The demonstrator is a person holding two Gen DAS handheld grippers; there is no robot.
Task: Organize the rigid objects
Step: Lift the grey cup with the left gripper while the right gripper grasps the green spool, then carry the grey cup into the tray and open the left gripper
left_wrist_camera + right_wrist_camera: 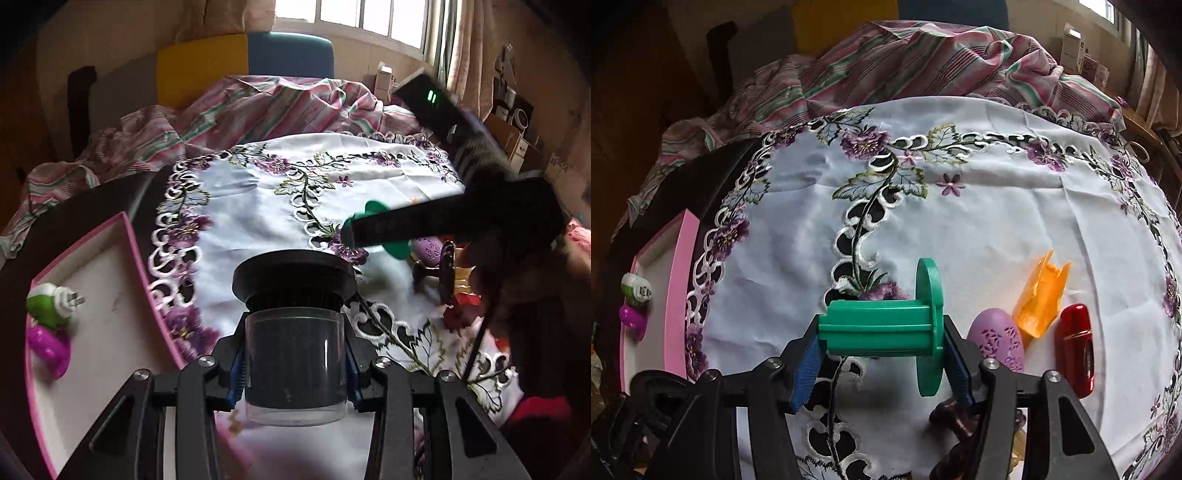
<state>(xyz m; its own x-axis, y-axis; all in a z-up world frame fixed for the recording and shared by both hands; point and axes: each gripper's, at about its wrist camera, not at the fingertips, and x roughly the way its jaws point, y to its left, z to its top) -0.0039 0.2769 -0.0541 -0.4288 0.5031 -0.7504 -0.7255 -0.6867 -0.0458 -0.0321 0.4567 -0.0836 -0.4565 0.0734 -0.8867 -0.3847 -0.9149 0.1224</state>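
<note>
Clamped in the left gripper (294, 363), a black-capped clear jar (294, 332) hangs beside the pink box (147, 280), while the right gripper (882, 360) pinches the green spool (886, 328) endwise, which might pivot loose.

Left tongs (295, 373) clamp a dark-capped jar (294, 332); right tongs (882, 365) seemingly grip a green spool (886, 326), both angled down.
</note>
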